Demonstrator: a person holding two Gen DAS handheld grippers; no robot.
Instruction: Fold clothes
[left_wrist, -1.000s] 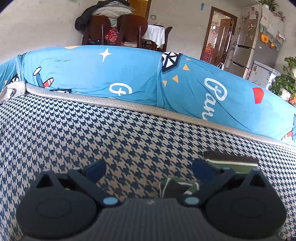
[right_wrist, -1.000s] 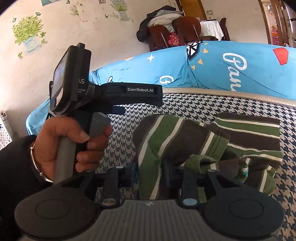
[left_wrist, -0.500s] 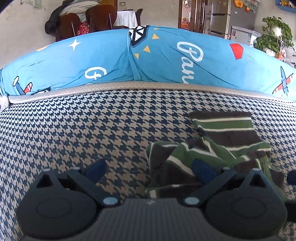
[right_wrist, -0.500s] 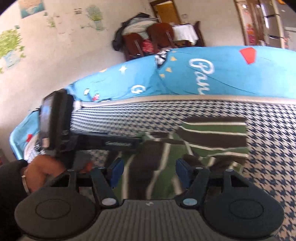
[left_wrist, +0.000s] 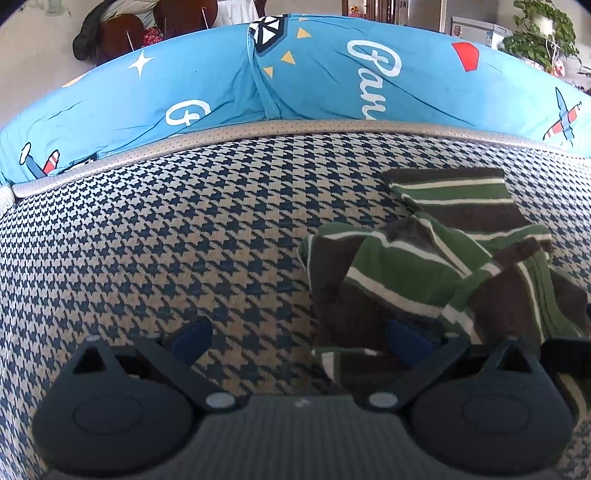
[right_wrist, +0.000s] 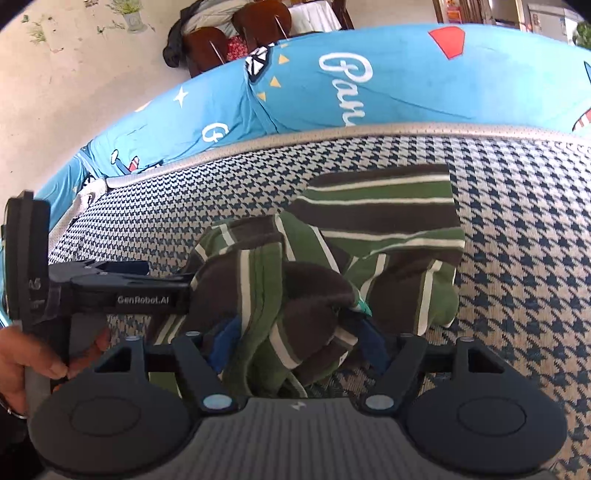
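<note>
The striped green-and-brown garment lies bunched on the houndstooth cushion. The right gripper, jaws just opening, straddles its near fold, seemingly ungripped. The left gripper gapes empty at its left edge.

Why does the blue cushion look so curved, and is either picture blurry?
Both wrist views are fisheye: the lens bows the blue cushion and darkens the corners. Left view is sharp; in the right view the striped garment looks slightly soft. Daylight is even, without harsh glare.
</note>
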